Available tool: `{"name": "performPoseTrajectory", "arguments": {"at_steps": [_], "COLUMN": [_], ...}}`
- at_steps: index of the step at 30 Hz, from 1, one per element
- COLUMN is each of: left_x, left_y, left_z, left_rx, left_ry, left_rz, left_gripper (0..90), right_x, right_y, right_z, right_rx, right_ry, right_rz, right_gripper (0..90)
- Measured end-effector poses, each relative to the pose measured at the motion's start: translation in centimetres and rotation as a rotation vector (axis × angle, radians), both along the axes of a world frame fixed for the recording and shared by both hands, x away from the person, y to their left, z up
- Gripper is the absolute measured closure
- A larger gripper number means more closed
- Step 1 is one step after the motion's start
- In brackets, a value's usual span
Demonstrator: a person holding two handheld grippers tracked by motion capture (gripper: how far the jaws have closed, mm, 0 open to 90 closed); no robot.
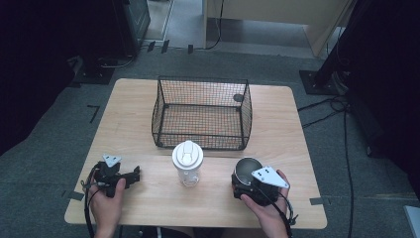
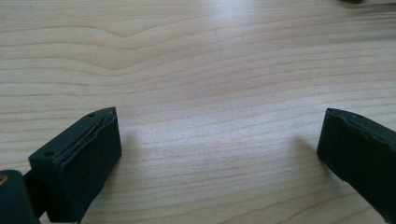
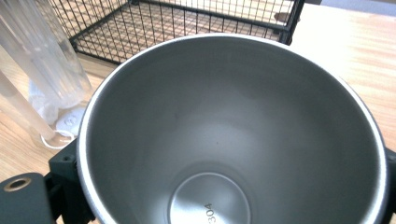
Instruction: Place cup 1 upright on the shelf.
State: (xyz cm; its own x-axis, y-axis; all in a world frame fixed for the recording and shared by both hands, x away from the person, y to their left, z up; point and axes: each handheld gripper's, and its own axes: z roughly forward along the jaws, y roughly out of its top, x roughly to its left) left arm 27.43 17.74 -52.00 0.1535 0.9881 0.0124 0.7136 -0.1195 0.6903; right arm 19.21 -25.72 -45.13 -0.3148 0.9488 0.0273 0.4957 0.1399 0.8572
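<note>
With the wire basket (image 1: 202, 113) empty, nothing looks stowed yet: my right gripper (image 1: 247, 184) has its jaws around the steel cup (image 1: 246, 168), upright near the worktop's (image 1: 292, 129) front edge beside the clear shaker bottle (image 1: 187, 162), while my left gripper (image 1: 132, 176) rests low, jaws wide and empty.

From where I stand, the one marking I can read is the number "304", stamped into the flat inner bottom of the steel cup (image 3: 233, 140); in the right gripper view it sits near the lower edge, turned sideways. The clear bottle (image 1: 187, 162) beside the cup has a raised shape on its white lid, but it is too small to tell whether it is lettering. I can read nothing else.
</note>
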Motion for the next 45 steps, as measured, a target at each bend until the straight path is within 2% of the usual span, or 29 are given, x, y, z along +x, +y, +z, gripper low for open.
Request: {"name": "performPoseTrajectory", "arguments": {"at_steps": [14, 24, 31, 45], "left_x": [0.0, 0.0, 0.0, 0.0], "left_y": [0.0, 0.0, 0.0, 0.0], "left_z": [0.0, 0.0, 0.0, 0.0], "left_rx": [-0.002, -0.002, -0.002, -0.001], "left_ry": [-0.001, -0.002, -0.002, -0.002], "left_rz": [0.001, 0.001, 0.001, 0.001], "left_gripper": [0.4, 0.4, 0.4, 0.4], "right_x": [0.1, 0.4, 0.8, 1.4], "right_y": [0.5, 0.9, 1.2, 1.7], "right_z": [1.8, 2.7, 3.9, 5.0], "right_rx": [0.009, 0.007, 0.007, 0.013], "right_ry": [-0.058, -0.080, -0.105, -0.131], "right_rz": [-0.009, -0.006, -0.006, -0.012], "right_gripper": [7.3, 7.3, 7.3, 7.3]}}
